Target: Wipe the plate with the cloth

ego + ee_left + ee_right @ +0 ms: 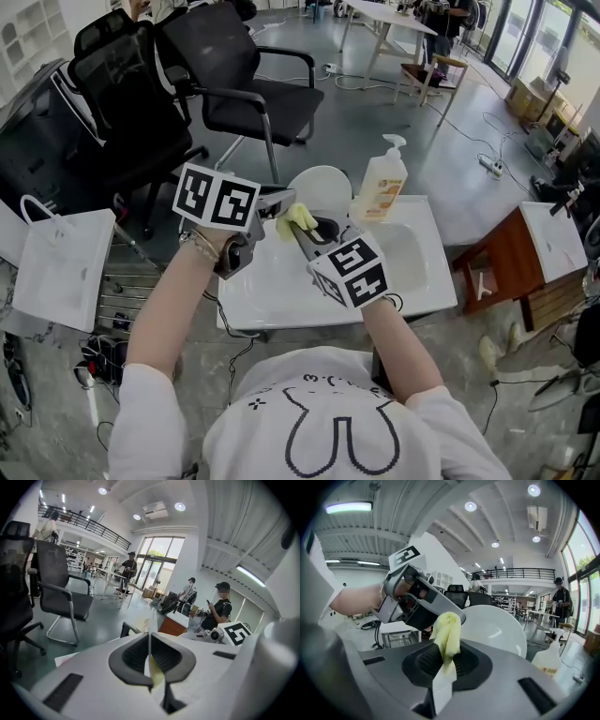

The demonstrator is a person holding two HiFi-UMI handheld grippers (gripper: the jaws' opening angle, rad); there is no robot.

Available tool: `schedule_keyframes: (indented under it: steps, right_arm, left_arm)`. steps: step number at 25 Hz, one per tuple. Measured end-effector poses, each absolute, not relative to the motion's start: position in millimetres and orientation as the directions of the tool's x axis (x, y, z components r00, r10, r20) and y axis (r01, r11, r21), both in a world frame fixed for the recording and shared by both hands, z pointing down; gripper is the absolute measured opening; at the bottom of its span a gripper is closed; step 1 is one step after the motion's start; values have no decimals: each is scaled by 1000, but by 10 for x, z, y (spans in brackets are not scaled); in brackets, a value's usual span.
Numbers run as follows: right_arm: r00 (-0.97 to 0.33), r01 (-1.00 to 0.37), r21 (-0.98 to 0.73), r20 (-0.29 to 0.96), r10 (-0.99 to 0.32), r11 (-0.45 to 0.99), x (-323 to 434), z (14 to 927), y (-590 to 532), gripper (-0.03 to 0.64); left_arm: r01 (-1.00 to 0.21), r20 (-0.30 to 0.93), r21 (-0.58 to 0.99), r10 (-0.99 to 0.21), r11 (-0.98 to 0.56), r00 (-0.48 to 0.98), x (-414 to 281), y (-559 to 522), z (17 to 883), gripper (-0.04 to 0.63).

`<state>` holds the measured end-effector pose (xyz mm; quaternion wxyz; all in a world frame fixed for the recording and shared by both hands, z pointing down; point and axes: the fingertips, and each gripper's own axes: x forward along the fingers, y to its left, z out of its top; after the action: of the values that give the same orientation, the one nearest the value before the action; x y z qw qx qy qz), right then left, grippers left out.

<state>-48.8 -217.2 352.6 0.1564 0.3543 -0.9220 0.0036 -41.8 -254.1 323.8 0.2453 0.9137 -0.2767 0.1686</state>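
Bright, even daylight (fisheye-warped edges)

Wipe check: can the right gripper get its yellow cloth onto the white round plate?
Likely yes: the left gripper holds the white round plate up, facing the yellow cloth in the right gripper; nothing between.

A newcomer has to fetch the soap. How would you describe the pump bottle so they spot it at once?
Look for the white sink top in front of the person. Near its far edge, just right of the upright white plate, stands the pump bottle. It is the only bottle there: pale body, orange label, white pump head.
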Motion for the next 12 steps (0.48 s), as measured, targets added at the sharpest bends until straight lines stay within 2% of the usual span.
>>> schedule_keyframes:
  steps: [12]
  right_arm:
    - [-518, -771, 203, 352, -779, 604, 201, 3641, -2632, 49]
  left_arm:
    - [-586, 443, 371, -418, -720, 793, -461, -2530, 3235, 20]
